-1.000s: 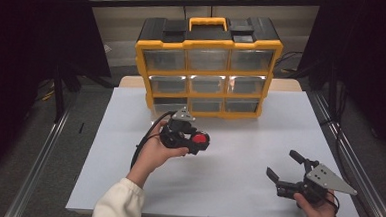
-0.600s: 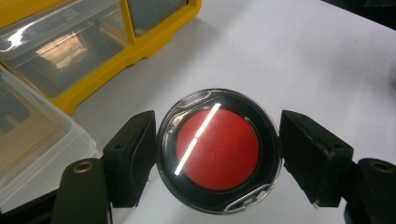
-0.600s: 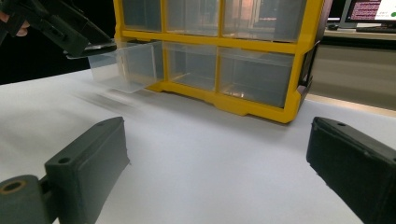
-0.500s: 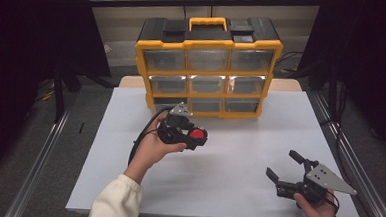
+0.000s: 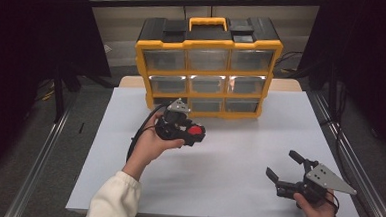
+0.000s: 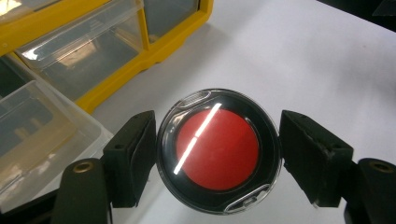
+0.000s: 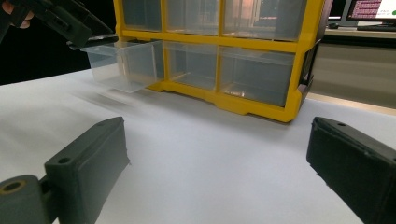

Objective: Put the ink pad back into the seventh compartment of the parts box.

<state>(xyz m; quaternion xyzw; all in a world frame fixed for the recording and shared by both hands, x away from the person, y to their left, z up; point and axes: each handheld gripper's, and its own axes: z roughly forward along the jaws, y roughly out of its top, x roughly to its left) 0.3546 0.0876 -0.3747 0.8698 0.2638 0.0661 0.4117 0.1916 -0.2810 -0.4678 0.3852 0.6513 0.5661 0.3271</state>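
Observation:
A round red disc in a black case with a clear lid (image 6: 217,151) sits between the black jaws of my left gripper (image 6: 217,140), both pads pressed on its rim. In the high view that gripper (image 5: 193,133) hovers with the disc (image 5: 196,130) just in front of the yellow drawer cabinet (image 5: 209,42), by its bottom-left corner. The cabinet's bottom-left clear drawer (image 6: 42,140) stands pulled out, as the right gripper view also shows (image 7: 116,60). My right gripper (image 5: 282,164) rests low at the table's front right, jaws wide apart around nothing (image 7: 215,158).
The cabinet has three rows of clear drawers and a black top with a yellow handle (image 5: 208,23). White paper covers the table (image 5: 239,141). Metal rails (image 5: 43,165) run along both sides. A black cable (image 5: 137,135) trails from the left gripper.
The left hand has drifted a little toward the cabinet with the red disc still in its jaws. The right gripper has stayed where it was.

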